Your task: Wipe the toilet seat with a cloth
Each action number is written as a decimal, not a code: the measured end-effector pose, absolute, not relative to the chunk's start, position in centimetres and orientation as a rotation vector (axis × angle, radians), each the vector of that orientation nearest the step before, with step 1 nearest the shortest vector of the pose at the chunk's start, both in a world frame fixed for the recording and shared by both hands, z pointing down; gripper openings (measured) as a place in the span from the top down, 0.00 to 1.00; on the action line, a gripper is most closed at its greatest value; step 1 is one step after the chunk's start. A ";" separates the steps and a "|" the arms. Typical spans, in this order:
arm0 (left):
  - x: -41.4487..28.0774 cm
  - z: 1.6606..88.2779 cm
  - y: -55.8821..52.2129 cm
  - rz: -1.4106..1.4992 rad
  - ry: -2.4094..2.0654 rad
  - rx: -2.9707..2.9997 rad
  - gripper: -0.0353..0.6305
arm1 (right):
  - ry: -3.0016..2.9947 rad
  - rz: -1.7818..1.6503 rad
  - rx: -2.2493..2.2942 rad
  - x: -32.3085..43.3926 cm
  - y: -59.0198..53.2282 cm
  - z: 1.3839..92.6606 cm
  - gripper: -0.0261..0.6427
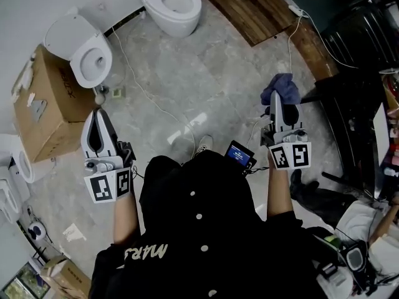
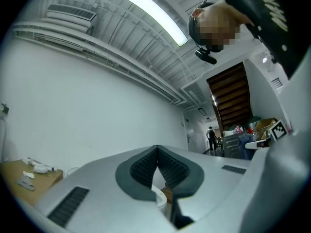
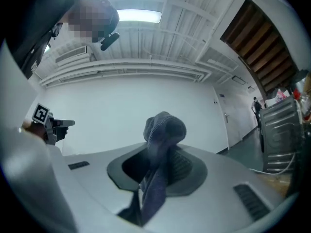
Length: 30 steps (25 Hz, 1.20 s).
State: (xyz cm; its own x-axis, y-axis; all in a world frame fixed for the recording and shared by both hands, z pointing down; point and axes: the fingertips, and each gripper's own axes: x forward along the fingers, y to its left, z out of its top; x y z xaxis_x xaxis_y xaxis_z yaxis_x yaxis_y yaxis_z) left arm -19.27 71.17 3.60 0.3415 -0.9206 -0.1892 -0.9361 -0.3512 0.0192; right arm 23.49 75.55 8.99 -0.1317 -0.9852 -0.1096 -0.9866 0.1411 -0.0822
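Head view: stands well back from the white oval toilet seat beside the brown cardboard box, with a second white toilet farther on; cannot tell which is meant. Carries the left gripper and right gripper raised and pointing forward, likely ready for the approach. Shows the dark blue-grey bunched cloth at the right tip, well apart from either seat.

Left gripper view: pads pressed together at the tips, nothing between.

Right gripper view: jaws clamped on the cloth's middle, a wad bulging above and a tail hanging below, probably left free for wiping.
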 end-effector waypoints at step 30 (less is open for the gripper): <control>-19.3 4.5 51.8 0.323 1.699 -2.516 0.94 | 2.283 0.089 -2.097 23.1 57.3 8.3 0.84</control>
